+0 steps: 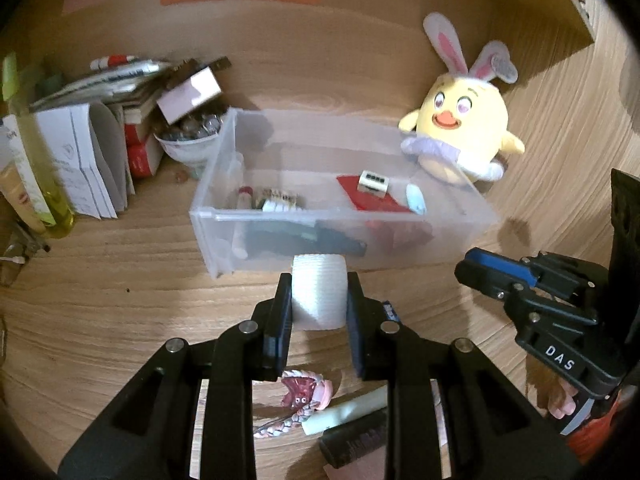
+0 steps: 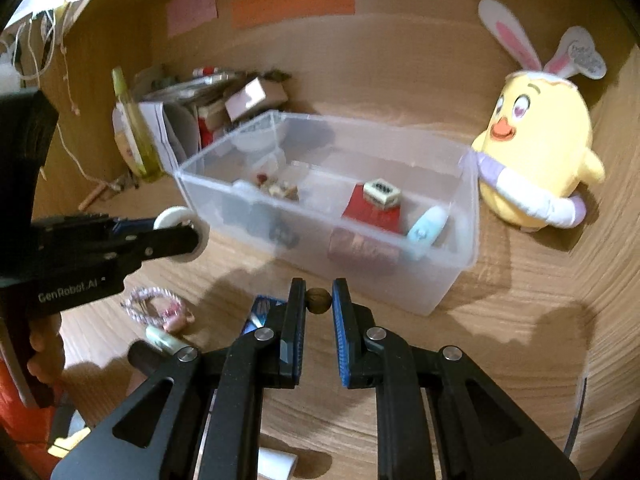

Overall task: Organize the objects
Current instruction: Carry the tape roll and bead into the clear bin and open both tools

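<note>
My left gripper (image 1: 319, 286) is shut on a white ribbed roll (image 1: 319, 292), held above the wooden desk just in front of the clear plastic bin (image 1: 224, 216). In the right wrist view the same roll (image 2: 180, 218) shows end-on in the left gripper (image 2: 188, 236). My right gripper (image 2: 319, 292) is shut on a small brown nut-like ball (image 2: 319, 301), also lifted in front of the bin (image 2: 452, 280). Inside the bin lie a red card (image 2: 374, 212), a cream die-like block (image 2: 382, 192), a light blue tube (image 2: 426, 230) and dark items.
A yellow chick plush with bunny ears (image 1: 464, 128) stands right of the bin. Papers, boxes and a bowl of small things (image 1: 188, 128) crowd the back left beside a yellow bottle (image 2: 132, 128). On the desk near me lie a pink braided cord (image 2: 156, 308), tubes (image 1: 352, 412) and a blue packet (image 2: 260, 312).
</note>
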Available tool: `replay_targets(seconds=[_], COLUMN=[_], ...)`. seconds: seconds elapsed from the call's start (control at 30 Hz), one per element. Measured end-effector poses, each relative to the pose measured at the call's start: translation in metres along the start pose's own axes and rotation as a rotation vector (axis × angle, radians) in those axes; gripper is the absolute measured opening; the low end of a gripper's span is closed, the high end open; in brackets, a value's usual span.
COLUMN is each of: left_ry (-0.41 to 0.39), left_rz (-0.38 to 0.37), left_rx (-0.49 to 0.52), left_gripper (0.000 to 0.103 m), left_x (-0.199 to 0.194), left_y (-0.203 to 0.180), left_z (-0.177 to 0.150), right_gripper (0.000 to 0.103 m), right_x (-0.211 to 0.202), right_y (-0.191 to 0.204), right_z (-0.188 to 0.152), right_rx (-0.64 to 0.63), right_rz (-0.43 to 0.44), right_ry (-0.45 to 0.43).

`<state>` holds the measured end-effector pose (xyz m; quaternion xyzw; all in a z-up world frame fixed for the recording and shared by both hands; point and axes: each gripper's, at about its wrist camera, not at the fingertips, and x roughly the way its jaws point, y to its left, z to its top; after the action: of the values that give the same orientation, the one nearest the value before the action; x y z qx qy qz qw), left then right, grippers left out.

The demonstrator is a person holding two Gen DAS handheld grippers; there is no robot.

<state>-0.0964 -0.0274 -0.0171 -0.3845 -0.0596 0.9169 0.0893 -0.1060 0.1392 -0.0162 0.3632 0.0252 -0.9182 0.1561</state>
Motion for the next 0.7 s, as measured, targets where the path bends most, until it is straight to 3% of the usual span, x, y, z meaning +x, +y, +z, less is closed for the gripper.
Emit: replay_targets(seconds=[0.5, 0.7], left_ry=[-0.163, -0.192], left_rz=[0.008, 0.008], left_rx=[-0.006, -0.007], left_gripper=[0.024, 0.024], left_x=[-0.039, -0.041], left_y=[0.000, -0.002], left_z=[0.034, 0.048], right_gripper=[0.012, 0.012], right_x=[-0.023, -0.028], right_y=[-0.003, -0.010], right_z=[0.030, 0.042], right_rx=[0.002, 0.006], right_rz=[-0.026, -0.053], right_ry=[-0.110, -0.145])
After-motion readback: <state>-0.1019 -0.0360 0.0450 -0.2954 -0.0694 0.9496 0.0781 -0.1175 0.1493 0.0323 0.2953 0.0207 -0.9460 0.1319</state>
